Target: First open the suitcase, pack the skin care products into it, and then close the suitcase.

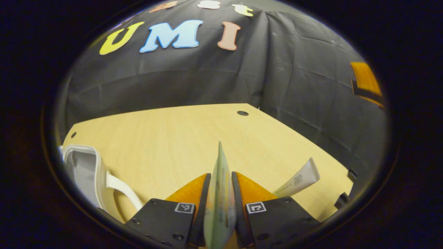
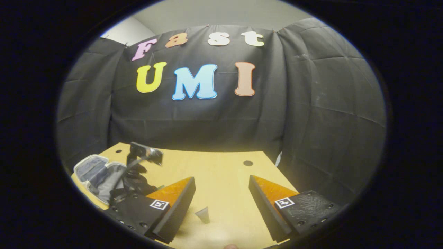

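Note:
In the left gripper view my left gripper (image 1: pixel 221 174) is shut on a flat pale-green packet (image 1: pixel 220 159) that stands edge-on between the fingers, above the wooden table (image 1: pixel 166 138). A white suitcase (image 1: pixel 81 171) with grey lining lies at the lower left, its white strap (image 1: pixel 123 190) curving toward me. A white tube (image 1: pixel 301 179) lies on the table to the right. In the right gripper view my right gripper (image 2: pixel 221 178) is open over the table, nothing between its fingers, a small grey tube end (image 2: pixel 203 214) below the gap. The open suitcase (image 2: pixel 90 170) lies far left.
The other gripper and its holding hand (image 2: pixel 138 169) show dark beside the suitcase in the right gripper view. Round holes (image 2: pixel 247 163) mark the tabletop. Black cloth walls close the table's far and right edges. An orange-and-black object (image 1: pixel 367 83) hangs on the right wall.

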Demonstrator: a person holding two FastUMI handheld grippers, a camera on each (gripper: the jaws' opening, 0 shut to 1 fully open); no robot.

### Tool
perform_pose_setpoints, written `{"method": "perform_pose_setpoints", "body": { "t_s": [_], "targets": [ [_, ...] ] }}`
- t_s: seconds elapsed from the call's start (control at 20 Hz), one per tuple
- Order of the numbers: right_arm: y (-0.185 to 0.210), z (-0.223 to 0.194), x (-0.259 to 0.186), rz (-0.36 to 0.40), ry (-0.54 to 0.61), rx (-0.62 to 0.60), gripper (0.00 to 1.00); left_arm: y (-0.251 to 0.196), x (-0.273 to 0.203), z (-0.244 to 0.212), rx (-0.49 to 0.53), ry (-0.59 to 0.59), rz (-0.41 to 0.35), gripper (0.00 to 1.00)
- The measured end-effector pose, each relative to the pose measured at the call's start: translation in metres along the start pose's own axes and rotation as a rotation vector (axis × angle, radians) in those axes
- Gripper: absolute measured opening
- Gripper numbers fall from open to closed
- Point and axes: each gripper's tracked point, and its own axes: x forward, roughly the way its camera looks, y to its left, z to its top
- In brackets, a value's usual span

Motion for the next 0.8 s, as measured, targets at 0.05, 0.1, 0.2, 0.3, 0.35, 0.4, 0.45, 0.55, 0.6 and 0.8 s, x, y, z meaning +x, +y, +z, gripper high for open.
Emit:
{"method": "perform_pose_setpoints", "body": {
  "t_s": [0.05,0.1,0.2,0.3,0.35,0.4,0.45,0.55,0.6,0.8],
  "targets": [
    [0.008,-0.007,0.008,0.026,0.003,0.016,0.95,0.006,-0.025,0.018,-0.040,-0.017,0.005,0.40],
    [0.016,-0.023,0.019,0.049,0.018,0.030,0.95,0.012,-0.051,0.036,-0.077,-0.036,0.019,0.42],
    [0.029,-0.062,0.037,0.088,0.093,0.056,0.95,0.029,-0.099,0.069,-0.134,-0.072,0.060,0.40],
    [0.039,-0.101,0.047,0.123,0.173,0.072,0.95,0.054,-0.144,0.087,-0.171,-0.087,0.134,0.40],
    [0.043,-0.118,0.051,0.136,0.211,0.067,0.95,0.072,-0.160,0.088,-0.194,-0.079,0.181,0.43],
    [0.046,-0.138,0.055,0.150,0.254,0.058,0.95,0.090,-0.177,0.088,-0.222,-0.069,0.224,0.40],
    [0.046,-0.155,0.059,0.156,0.292,0.049,0.95,0.112,-0.193,0.086,-0.252,-0.056,0.264,0.39],
    [0.041,-0.171,0.064,0.143,0.337,0.046,0.85,0.152,-0.218,0.072,-0.282,-0.046,0.327,0.43],
    [0.035,-0.173,0.065,0.118,0.353,0.040,0.70,0.172,-0.227,0.065,-0.288,-0.031,0.349,0.40],
    [0.038,-0.166,0.034,0.043,0.412,0.102,0.22,0.244,-0.222,0.029,-0.318,0.085,0.356,0.40]
  ]
}}
